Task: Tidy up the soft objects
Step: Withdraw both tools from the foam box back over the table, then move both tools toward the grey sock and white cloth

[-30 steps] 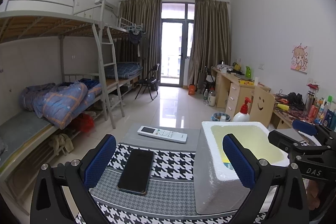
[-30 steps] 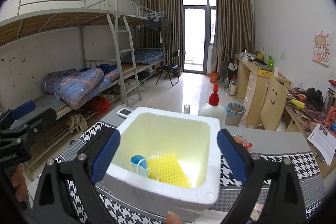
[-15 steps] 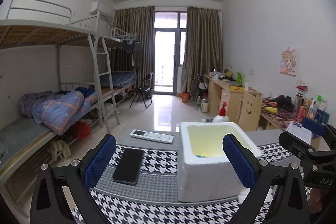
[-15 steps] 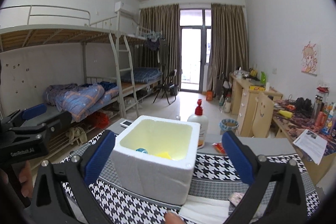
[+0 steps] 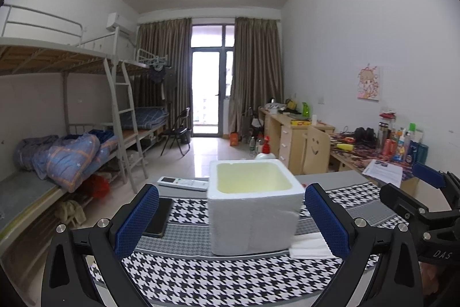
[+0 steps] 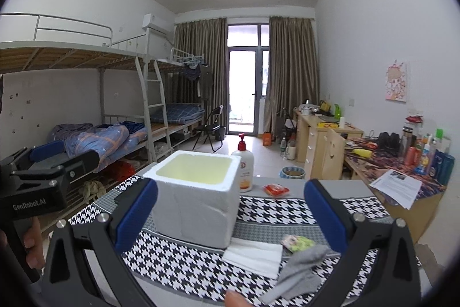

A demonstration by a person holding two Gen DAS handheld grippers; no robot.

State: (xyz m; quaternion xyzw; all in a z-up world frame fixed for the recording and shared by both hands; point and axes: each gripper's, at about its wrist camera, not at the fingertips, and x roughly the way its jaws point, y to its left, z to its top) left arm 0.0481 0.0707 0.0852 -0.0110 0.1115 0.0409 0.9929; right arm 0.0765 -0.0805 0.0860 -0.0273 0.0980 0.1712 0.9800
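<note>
A white foam box (image 5: 253,206) (image 6: 198,200) stands open on the houndstooth tablecloth (image 5: 218,281); its contents are hidden from this height. A folded white cloth (image 6: 253,256) (image 5: 310,246) lies at the box's near right corner. A grey sock (image 6: 302,269) and a small green-pink packet (image 6: 297,243) lie right of the cloth. My left gripper (image 5: 230,217) is open and empty, held back from the box. My right gripper (image 6: 230,217) is open and empty, above the cloth and sock.
A black phone (image 5: 158,217) and a white remote (image 5: 184,183) lie left of the box. A lotion pump bottle (image 6: 244,166) and a red packet (image 6: 276,190) sit behind it. A cluttered desk (image 6: 402,163) is at the right, bunk beds (image 6: 86,140) at the left.
Both grippers have pulled back and up from the box, so it looks smaller and its inside no longer shows. The cloth, sock and packet have come into the right wrist view.
</note>
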